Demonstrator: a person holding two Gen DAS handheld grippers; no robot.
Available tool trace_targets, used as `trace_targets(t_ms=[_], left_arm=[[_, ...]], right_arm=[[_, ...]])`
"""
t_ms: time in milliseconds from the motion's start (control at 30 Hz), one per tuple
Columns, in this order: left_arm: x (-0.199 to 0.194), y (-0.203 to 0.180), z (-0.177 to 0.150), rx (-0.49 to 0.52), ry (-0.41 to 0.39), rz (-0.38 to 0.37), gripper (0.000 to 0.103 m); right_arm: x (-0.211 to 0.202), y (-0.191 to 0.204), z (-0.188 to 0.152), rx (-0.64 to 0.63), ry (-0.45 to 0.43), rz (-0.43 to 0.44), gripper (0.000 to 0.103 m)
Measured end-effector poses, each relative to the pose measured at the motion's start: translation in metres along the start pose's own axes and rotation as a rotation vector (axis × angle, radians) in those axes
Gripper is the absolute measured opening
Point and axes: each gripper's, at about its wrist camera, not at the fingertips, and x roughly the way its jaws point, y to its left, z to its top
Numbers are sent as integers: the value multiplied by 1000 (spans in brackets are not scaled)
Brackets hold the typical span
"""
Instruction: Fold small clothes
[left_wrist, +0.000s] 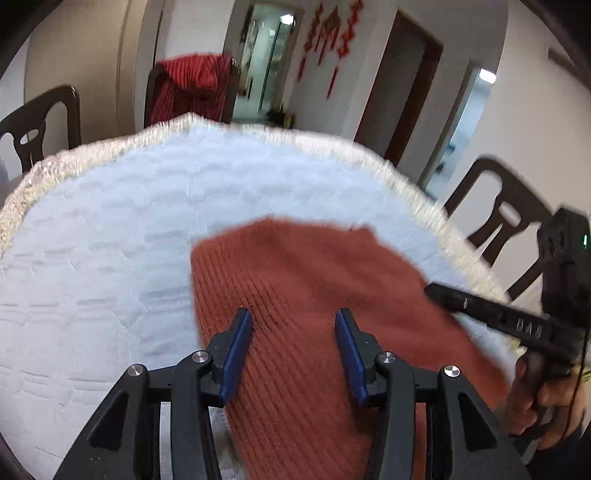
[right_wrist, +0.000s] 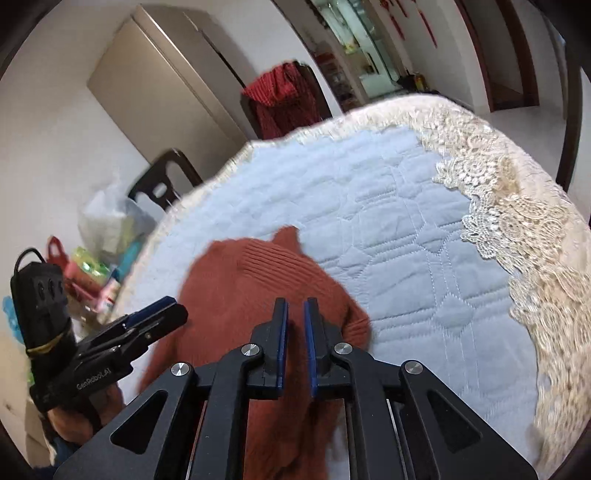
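While both claws are hovering low over the counter, the notes are running as follows.

Garment: rust-red ribbed knit sweater is lying on the near part of the counter, spread loosely, one narrow end pointing toward the far side.
Surface: round counter under a pale blue quilted cover with cream lace edging is carrying the sweater.
Left claw: blue-padded fingers are standing wide apart above the knit, nothing between them.
Right claw: pads are sitting close together with a narrow gap showing; whether any knit is being pinched, cannot tell.
Surroundings: dark wooden chair draped in red striped cloth is standing beyond the far rim; blur is softening the left wrist view.
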Motion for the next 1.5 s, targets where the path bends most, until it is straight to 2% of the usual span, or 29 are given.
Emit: trace_targets(t_ms=[33,200,300,400,500,600,667,700,900,1100,1167,1500], left_arm=[[0,-2,-3,18,-22,11,50],[-16,1,-3,-11,-23,-6,49],[-46,-2,-12,10,-74,-27,49],[-73,-6,-28,23,-109,-46,49],[-86,-10,-46,24,-101,-69,49],[-82,-11,-65,17,-56,-80,47],[-72,-11,-72,10,-25,-63,47],[-67,-10,-76,7,-11,-46,47],[-62,-2,-78,-29,15,-52,47],[-69,-9,-82,-16,8,-16,48],[-74,-10,-84,-15,1,-10,48],[-97,-9,-81,-13,-65,40,48]], right_arm=[[9,-5,-1,8,23,-24,9],[1,-13,-2,14,12,-1,8],[-23,-1,-8,-22,-24,-14,9],[-51,14,-23,-70,-53,42,9],[-64,27,-42,-127,-39,57,9],[-64,31,-61,-152,-2,46,9],[-56,26,-70,-163,30,2,9],[-51,22,-73,-154,49,-13,5],[-49,16,-76,-146,31,-6,4],[-53,17,-76,-129,27,2,4],[-60,19,-77,-126,17,2,7],[-76,28,-79,-139,-21,-2,7]])
